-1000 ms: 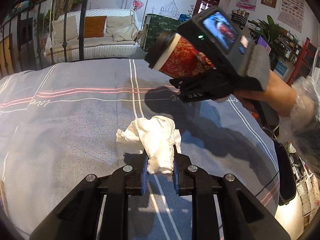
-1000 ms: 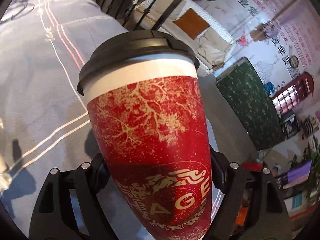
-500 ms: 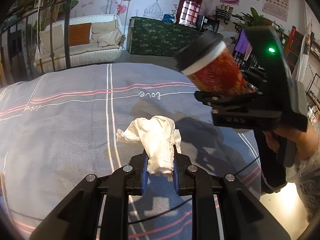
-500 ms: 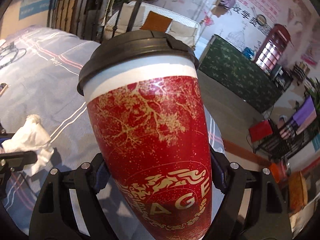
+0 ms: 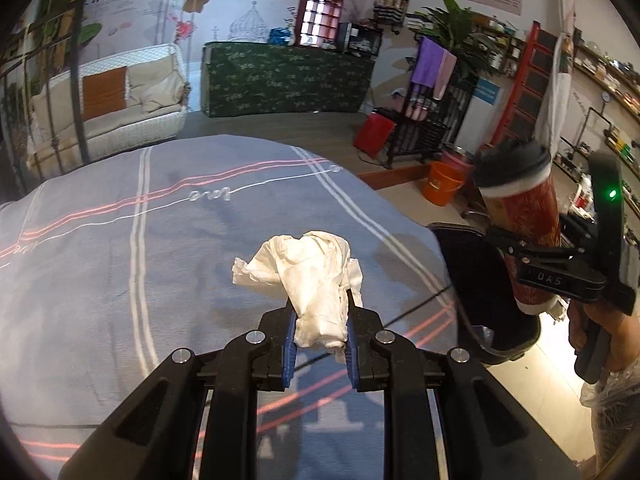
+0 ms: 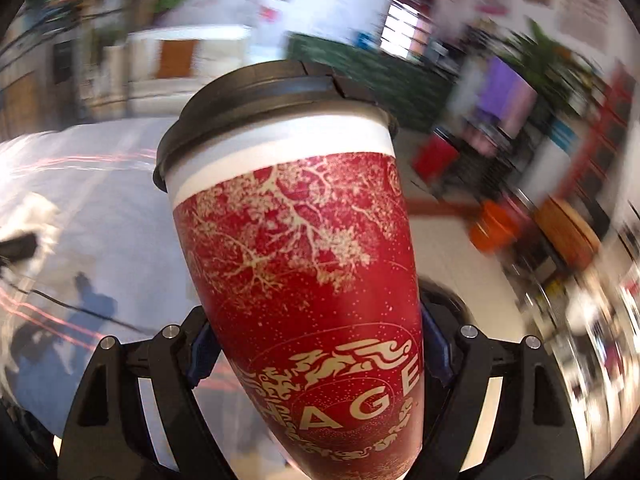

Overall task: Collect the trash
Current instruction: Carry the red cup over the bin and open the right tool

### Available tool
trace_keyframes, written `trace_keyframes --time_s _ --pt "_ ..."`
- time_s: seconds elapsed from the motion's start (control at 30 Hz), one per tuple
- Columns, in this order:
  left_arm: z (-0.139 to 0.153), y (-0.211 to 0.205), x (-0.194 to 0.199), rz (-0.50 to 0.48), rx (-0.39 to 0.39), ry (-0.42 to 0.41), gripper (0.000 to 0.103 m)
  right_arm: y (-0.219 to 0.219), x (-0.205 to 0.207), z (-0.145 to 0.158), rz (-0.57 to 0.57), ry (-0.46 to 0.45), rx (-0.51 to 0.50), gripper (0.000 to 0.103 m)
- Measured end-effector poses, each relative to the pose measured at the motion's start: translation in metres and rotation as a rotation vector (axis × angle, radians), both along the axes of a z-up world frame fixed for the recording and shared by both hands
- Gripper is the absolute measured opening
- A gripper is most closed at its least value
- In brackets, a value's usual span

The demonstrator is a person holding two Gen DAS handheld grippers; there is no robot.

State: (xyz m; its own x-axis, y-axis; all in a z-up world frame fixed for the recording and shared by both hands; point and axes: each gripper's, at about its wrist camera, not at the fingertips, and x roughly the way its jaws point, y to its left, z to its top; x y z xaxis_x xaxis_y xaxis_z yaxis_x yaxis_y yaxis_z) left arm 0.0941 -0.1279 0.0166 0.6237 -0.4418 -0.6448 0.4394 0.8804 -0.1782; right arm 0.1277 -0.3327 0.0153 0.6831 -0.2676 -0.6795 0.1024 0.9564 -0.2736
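Tissue (image 5: 316,284), crumpled and white, sits pinched between the blue pads of the left gripper (image 5: 320,340), its loose end sticking out forward above the striped bedspread (image 5: 120,260). The right gripper (image 6: 316,354) is clamped on a red paper cup (image 6: 304,272) with a black lid, held upright over the black bin (image 5: 476,280) beside the bed.

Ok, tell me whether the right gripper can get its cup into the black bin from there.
Probably yes: the right gripper holds the cup right above the black bin, with nothing visible between them.
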Motion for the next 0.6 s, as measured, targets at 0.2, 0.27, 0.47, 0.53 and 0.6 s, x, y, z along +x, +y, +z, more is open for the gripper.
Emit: trace_keyframes --time_s 0.2,0.27,0.47,0.53,0.6 --pt "0.002 -0.044 -0.011 -0.100 -0.013 0.007 0.019 -0.062 -0.022 -0.027 -0.173 0.090 0.049 0.081" --pt "0.002 -0.053 -0.013 -0.128 -0.014 0.011 0.019 -0.078 -0.020 -0.040 -0.206 0.127 0.098 0.081" --pt "0.000 -0.079 -0.027 -0.191 -0.009 0.010 0.019 -0.118 0.015 -0.087 -0.310 0.239 0.219 0.081" --pt "0.000 -0.084 -0.029 -0.208 -0.007 0.013 0.019 -0.131 0.025 -0.107 -0.332 0.298 0.272 0.081" --pt "0.000 -0.088 -0.030 -0.219 -0.001 0.013 0.019 -0.139 0.037 -0.127 -0.357 0.356 0.307 0.081"
